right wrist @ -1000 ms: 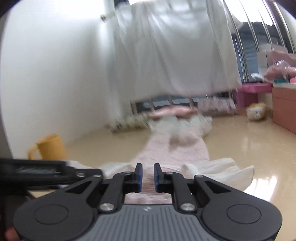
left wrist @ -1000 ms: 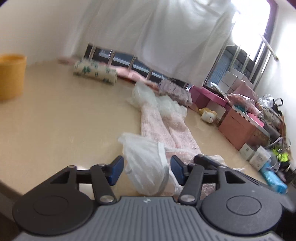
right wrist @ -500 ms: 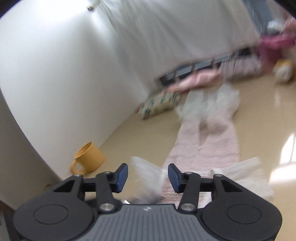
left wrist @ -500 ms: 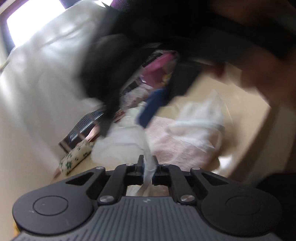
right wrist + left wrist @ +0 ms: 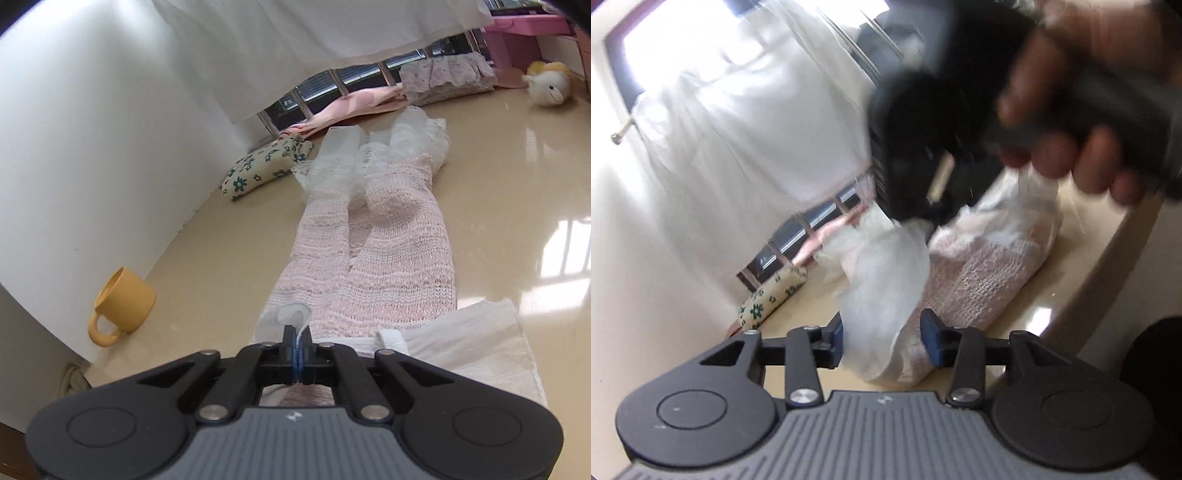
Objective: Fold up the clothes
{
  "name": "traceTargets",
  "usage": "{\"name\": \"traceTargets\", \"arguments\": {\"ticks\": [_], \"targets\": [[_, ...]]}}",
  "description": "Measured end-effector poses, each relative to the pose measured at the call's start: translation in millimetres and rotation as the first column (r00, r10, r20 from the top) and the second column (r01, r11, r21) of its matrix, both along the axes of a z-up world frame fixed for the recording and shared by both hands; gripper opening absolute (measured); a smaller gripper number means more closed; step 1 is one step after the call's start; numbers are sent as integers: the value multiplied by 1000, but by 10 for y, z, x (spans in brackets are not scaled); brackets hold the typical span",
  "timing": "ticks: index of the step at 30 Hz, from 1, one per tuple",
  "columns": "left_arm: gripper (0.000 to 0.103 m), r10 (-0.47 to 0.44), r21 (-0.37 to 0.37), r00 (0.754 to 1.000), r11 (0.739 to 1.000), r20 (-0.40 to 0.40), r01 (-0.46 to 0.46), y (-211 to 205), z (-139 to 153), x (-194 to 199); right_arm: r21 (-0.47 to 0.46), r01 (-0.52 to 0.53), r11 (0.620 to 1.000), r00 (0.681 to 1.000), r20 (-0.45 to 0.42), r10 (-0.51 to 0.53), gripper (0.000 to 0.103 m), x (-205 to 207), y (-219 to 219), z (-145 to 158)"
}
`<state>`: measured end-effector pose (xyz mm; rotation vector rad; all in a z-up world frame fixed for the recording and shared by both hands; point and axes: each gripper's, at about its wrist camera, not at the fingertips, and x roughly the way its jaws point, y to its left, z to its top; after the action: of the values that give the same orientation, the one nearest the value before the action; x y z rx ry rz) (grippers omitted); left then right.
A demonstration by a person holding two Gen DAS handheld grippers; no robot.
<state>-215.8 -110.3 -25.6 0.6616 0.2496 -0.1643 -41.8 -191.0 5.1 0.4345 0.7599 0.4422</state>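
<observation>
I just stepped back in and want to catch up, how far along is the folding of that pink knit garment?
Early, by the look of it. Done: the pink knit garment lies flat and lengthwise on the floor. In hand: the right gripper is shut on a white frilly edge at the near end; the left gripper has just been opening, with white fabric loose between its fingers. Left: no finished fold shows yet.

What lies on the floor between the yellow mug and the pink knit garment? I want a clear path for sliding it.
Nothing: in the right wrist view, bare beige floor separates the yellow mug from the pink knit garment.
</observation>
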Motion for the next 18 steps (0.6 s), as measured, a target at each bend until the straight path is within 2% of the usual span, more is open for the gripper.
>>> {"name": "traceTargets", "arguments": {"ticks": [1,2,3,4,5,6,7,8,9,13,14,15,16,18], "targets": [[43,-15,-39,1000,999,-19,14,63,38,-71,3,5,1000,1000,2,-5,0,0,-1,-22],[43,-36,-110,997,993,-66,28,158,121,-108,7,6,1000,1000,5,-6,0,-1,-4,-39],[43,-70,-224,989,974,-129,39,287,249,-102,11,7,1000,1000,7,-7,0,-3,-9,-56],[43,-111,-336,976,941,-188,42,417,378,-95,13,7,1000,1000,8,-7,0,-4,-17,-70],[43,-151,-448,961,894,-232,32,553,500,-74,14,6,1000,1000,10,-6,0,-5,-17,-78],[43,-176,-560,952,828,-250,6,709,610,-25,14,6,1000,1000,13,-6,1,-7,-16,-85],[43,-183,-654,952,756,-247,-24,872,705,22,14,6,1000,1000,15,-6,1,-8,-15,-90],[42,-177,-716,957,696,-232,-45,992,762,71,15,7,1000,1000,17,-7,1,-8,-14,-96],[41,-171,-729,958,682,-228,-52,1007,776,142,19,9,1000,1000,15,-9,1,-8,-16,-102],[21,-130,-557,949,829,-286,-55,676,600,450,30,23,999,1000,-2,-23,1,3,-24,-100],[20,-116,-507,948,860,-297,-54,592,532,489,21,34,999,999,-11,-34,1,-7,-25,-69],[20,-101,-464,947,884,-306,-56,525,469,515,3,46,999,999,-9,-46,7,-47,-25,-6],[20,-89,-447,947,893,-308,-61,507,420,511,-22,51,998,998,21,-51,10,-120,-23,80],[20,-81,-448,948,891,-308,-70,532,337,495,-82,55,995,992,119,-45,12,-319,-9,272]]}}
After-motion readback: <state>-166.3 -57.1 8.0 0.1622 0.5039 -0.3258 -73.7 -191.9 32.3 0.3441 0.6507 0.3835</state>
